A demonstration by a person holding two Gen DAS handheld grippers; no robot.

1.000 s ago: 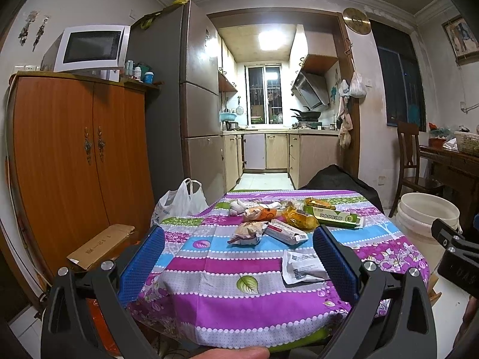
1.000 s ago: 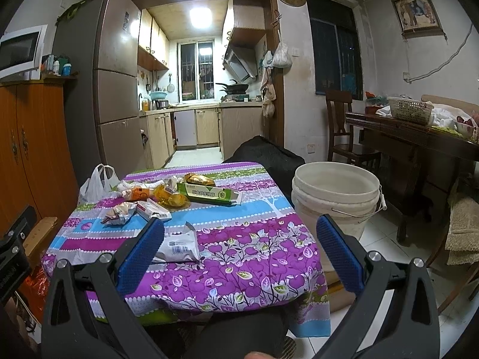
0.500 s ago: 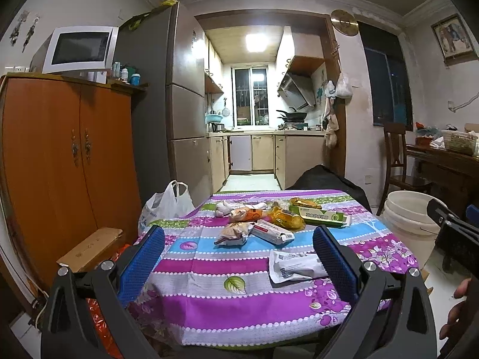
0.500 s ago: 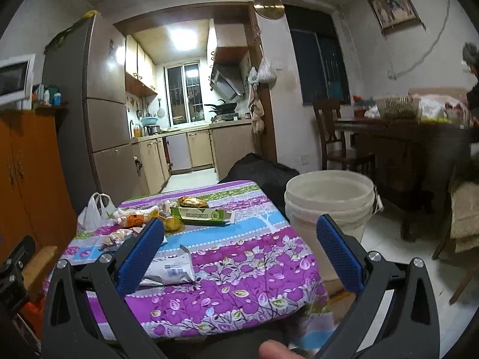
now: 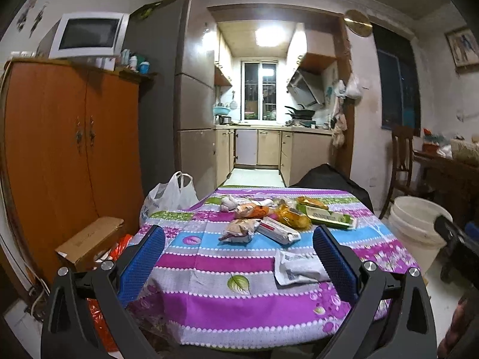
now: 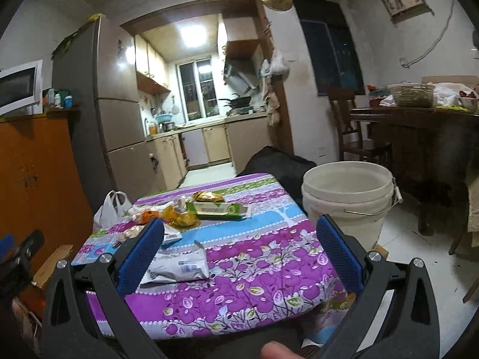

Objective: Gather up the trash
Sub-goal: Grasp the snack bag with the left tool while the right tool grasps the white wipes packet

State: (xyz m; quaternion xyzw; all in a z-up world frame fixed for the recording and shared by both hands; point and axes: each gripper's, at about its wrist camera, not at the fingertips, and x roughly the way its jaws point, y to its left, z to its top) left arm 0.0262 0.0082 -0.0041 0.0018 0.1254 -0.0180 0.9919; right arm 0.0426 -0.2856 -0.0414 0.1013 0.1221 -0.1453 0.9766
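Several wrappers lie on a table with a purple flowered cloth [image 5: 227, 308]. A white crumpled packet [image 5: 296, 267] lies nearest; it also shows in the right wrist view [image 6: 179, 264]. Behind it lie a white-red packet [image 5: 277, 229], a tan wrapper [image 5: 239, 230], orange-yellow wrappers [image 5: 292, 217] and a green box [image 5: 327, 215], which also shows in the right wrist view [image 6: 220, 209]. My left gripper [image 5: 238, 264] is open and empty, held before the table's near edge. My right gripper [image 6: 239, 254] is open and empty, above the near right part of the cloth [image 6: 269, 284].
A white bucket [image 6: 347, 197] stands on the floor right of the table, also in the left wrist view [image 5: 416, 224]. A white plastic bag [image 5: 170, 194] and a cardboard box [image 5: 89, 239] sit at the left by the orange cabinet [image 5: 69, 155]. A dark wooden table [image 6: 419, 137] and chair [image 6: 347, 125] stand right.
Both grippers have shifted and tilted a little in front of the table; the right view now looks more down onto the cloth. Both stay open and empty. The trash has not moved.
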